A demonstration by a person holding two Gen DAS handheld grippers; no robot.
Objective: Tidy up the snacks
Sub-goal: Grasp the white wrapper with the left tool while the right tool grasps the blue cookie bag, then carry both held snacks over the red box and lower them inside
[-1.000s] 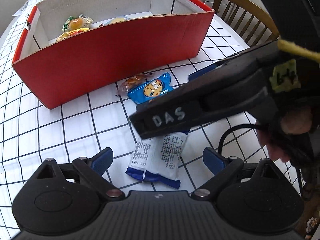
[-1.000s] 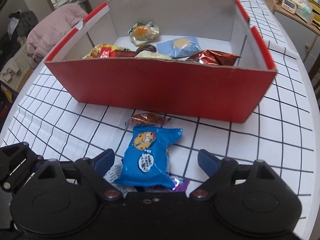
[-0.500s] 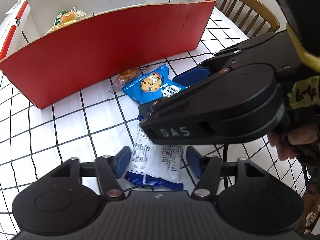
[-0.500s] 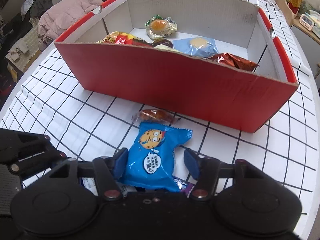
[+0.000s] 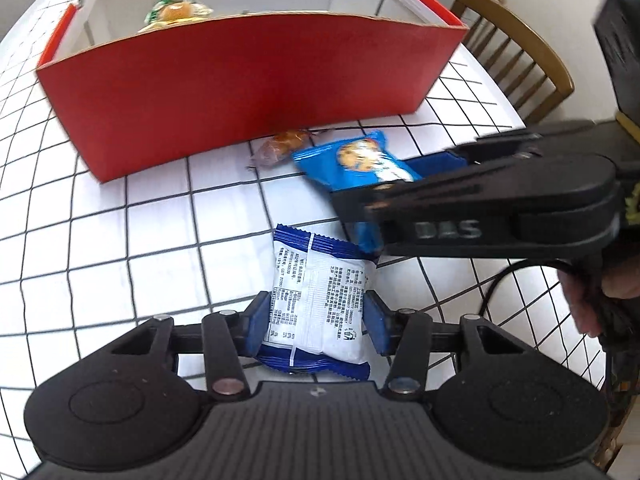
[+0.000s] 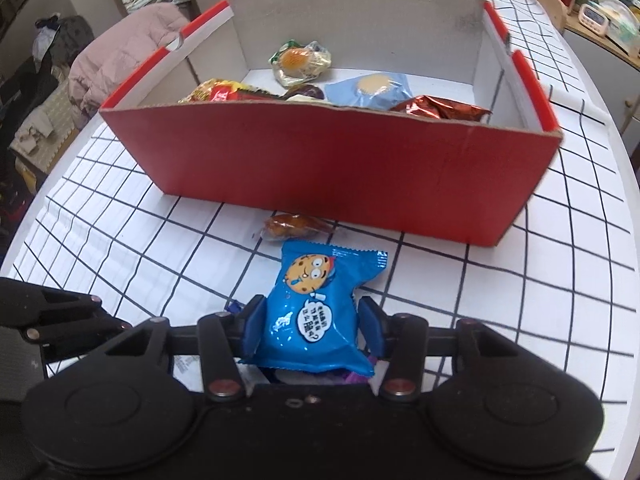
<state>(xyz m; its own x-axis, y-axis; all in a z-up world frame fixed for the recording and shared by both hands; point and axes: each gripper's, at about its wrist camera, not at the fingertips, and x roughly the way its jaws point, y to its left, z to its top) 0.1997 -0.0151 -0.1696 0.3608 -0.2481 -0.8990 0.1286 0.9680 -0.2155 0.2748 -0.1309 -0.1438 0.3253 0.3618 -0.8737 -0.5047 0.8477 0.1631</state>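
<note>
Left gripper just closed, pads pinching the white-and-blue packet by its sides for a lift off the checked tablecloth; right gripper likewise just closed, clamped on the blue cookie packet, both aimed at the red box just ahead. Between packets and box, a small brown wrapped snack against the near wall; wall to clear before dropping in among snacks already inside.
</note>
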